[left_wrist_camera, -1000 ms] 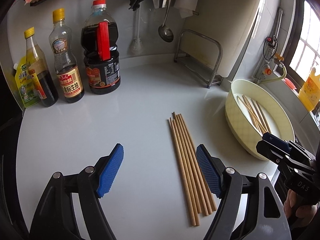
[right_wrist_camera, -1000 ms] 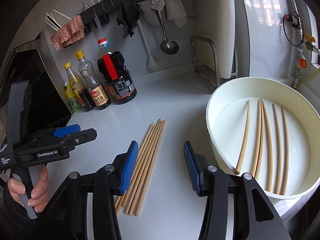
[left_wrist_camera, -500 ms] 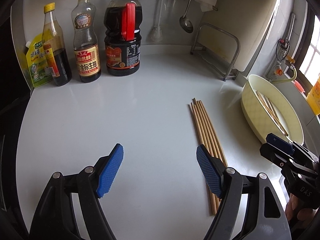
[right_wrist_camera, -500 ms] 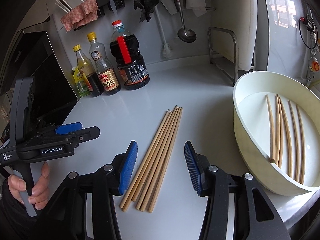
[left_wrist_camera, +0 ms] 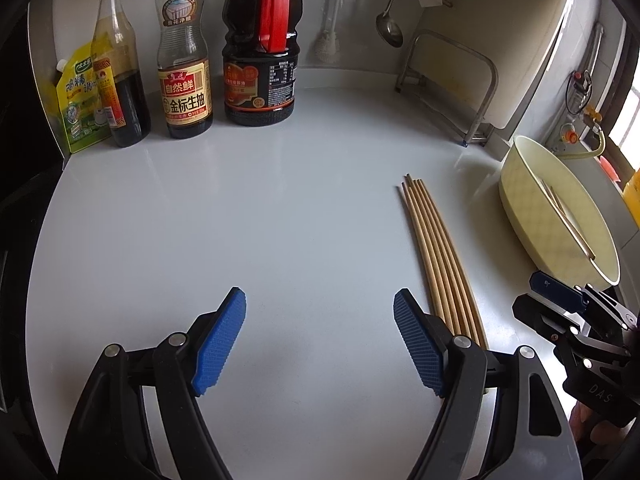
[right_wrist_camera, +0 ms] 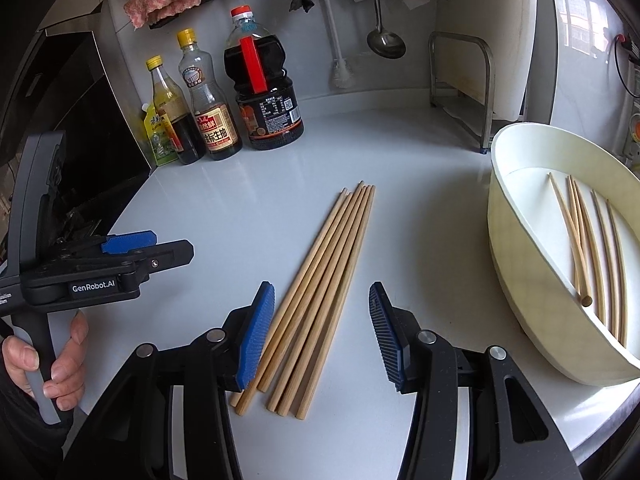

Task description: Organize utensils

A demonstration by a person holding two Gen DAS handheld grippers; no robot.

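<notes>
Both claws stand wide open with nothing between their blue ribbed pads: the right claw point(right_wrist_camera: 322, 330) hovers low over the near ends of the bundle of light wooden chopsticks point(right_wrist_camera: 320, 292), its pads on either side of the bundle without touching it, while the left claw point(left_wrist_camera: 320, 344) hangs over bare white tabletop point(left_wrist_camera: 260, 220) just to the left of that same bundle point(left_wrist_camera: 438, 256). The bundle lies flat on the tabletop, sticks side by side and touching, their far tips pointing toward the back wall. To the right of the bundle, well apart from it, sits a round cream-coloured plastic basin point(right_wrist_camera: 520, 264) on the tabletop, and several more loose wooden chopsticks point(right_wrist_camera: 592, 248) lie inside it on its white floor. Beyond the bundle, along the back wall, three sauce bottles stand upright in a row: a large dark soy sauce jug with a red handle point(right_wrist_camera: 266, 92), a clear glass bottle with a yellow cap and beige label point(right_wrist_camera: 210, 104), and a slimmer yellow-capped bottle point(right_wrist_camera: 170, 116); a green-and-yellow pouch point(left_wrist_camera: 80, 104) leans just beside the slim bottle. Behind the basin a metal rack point(right_wrist_camera: 464, 84) holds a white cutting board point(right_wrist_camera: 492, 20) upright, and a steel ladle point(right_wrist_camera: 384, 36) hangs on the wall near it.
</notes>
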